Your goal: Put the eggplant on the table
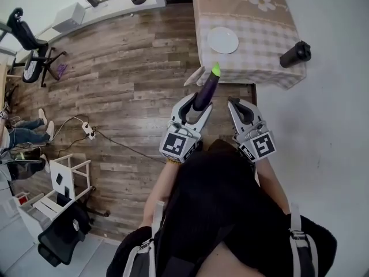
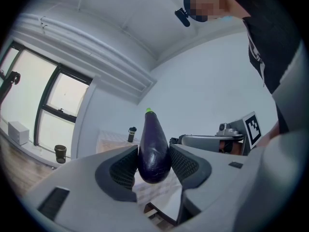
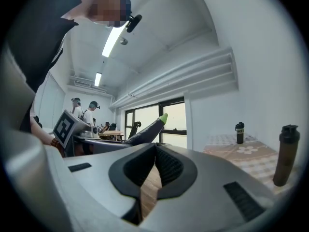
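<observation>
A dark purple eggplant (image 1: 206,88) with a green tip sticks out forward between the pads of my left gripper (image 1: 199,104), which is shut on its thick end. The left gripper view shows the eggplant (image 2: 153,149) pinched between both black pads of that gripper (image 2: 153,166). My right gripper (image 1: 235,103) hangs just to its right, jaws shut and empty; in its own view the pads (image 3: 166,167) meet. The table (image 1: 271,45), under a beige checked cloth, stands ahead, beyond the eggplant's tip.
On the cloth lie a white plate (image 1: 222,40) and a black bottle (image 1: 295,54) near the right corner. To the left are wood floor, a cable and power strip (image 1: 89,130), an office chair (image 1: 31,48), a white stool (image 1: 63,178) and seated people's legs.
</observation>
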Available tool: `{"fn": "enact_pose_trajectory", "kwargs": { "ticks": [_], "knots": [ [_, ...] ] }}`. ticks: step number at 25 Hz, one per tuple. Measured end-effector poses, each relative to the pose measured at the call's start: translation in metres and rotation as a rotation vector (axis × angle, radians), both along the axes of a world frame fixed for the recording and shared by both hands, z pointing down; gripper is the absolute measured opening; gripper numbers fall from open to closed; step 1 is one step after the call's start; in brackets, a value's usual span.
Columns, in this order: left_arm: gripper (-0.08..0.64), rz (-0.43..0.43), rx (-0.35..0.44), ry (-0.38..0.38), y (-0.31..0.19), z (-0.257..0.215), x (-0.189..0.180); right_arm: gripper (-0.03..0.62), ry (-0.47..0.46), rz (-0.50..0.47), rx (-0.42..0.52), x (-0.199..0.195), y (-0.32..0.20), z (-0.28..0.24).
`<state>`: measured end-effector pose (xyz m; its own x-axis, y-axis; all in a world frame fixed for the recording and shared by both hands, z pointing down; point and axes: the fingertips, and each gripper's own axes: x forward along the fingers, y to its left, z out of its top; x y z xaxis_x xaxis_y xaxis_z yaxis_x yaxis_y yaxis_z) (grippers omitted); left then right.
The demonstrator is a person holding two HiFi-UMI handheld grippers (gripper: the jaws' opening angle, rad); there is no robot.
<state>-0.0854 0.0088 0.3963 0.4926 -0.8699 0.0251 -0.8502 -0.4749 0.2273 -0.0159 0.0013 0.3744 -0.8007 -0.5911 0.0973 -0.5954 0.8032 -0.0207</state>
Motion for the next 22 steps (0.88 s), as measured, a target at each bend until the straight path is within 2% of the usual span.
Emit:
{"fn": "enact_pose_trajectory", "kwargs": {
  "ticks": [4,7,12,18,20,22],
  "knots": [
    [0.219,-0.011,-0.026,-0.045,-0.034,0.014,-0.018,0.008,-0.011,-0.021,-0.002,-0.017,-0.031,0.002],
    [0.219,-0.037,-0.056,-0.054,-0.051,0.024,-0.016,0.008,-0.012,-0.059,-0.020,-0.016,-0.045,0.008],
    [0.219,-0.096,-0.096,-0.081,-0.093,0.036,0.002,0.008,-0.044,-0.114,-0.060,-0.002,-0.093,0.022],
    [0.219,-0.170,-0.112,-0.101,-0.132,0.045,0.038,0.021,-0.049,-0.168,-0.053,0.031,-0.147,0.030],
    [0.219,-0.182,-0.106,-0.110,-0.139,0.042,0.044,0.029,-0.074,-0.187,-0.084,0.037,-0.155,0.033],
    [0.219,-0.187,-0.103,-0.111,-0.144,0.043,0.049,0.063,-0.096,-0.222,-0.127,0.038,-0.157,0.036]
  ]
}}
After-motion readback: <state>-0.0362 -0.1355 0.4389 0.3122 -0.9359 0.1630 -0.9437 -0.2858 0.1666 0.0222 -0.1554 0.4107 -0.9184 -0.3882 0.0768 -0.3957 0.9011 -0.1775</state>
